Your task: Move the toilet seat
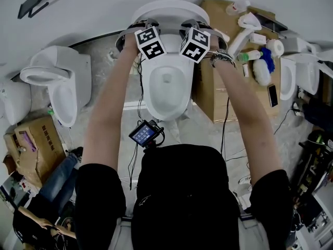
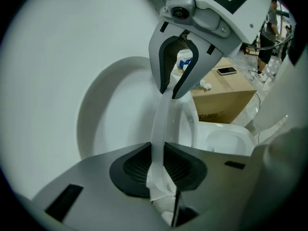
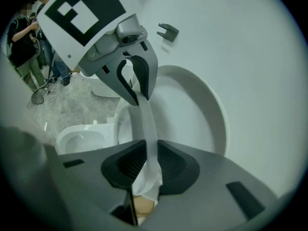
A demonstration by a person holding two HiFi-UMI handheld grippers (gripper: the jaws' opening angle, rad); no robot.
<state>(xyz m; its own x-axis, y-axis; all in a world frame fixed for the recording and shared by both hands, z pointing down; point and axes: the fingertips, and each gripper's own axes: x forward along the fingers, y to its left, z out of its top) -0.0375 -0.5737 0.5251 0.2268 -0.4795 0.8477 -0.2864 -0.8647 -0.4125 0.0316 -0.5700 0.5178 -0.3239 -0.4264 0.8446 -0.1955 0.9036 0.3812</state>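
The white toilet (image 1: 166,90) stands against the wall in the head view. Its seat (image 1: 169,8) is raised, close to the upright lid (image 2: 110,124). Both grippers hold the thin rim of the seat side by side. My left gripper (image 2: 157,163) is shut on the seat rim (image 2: 159,129), its black pads (image 2: 132,166) pressed on both faces. My right gripper (image 3: 146,165) is shut on the same rim (image 3: 147,124) a little further along. Each gripper shows in the other's view, left gripper (image 3: 132,76) and right gripper (image 2: 175,66). Their marker cubes, left (image 1: 150,41) and right (image 1: 195,44), sit above the bowl.
Another toilet (image 1: 57,82) stands to the left and one (image 1: 291,77) to the right. A cardboard box (image 1: 229,92) with cleaning bottles (image 1: 250,27) sits right of the bowl. A small screen (image 1: 144,133) hangs at my chest. Cables lie on the floor. A person (image 3: 24,37) stands far back.
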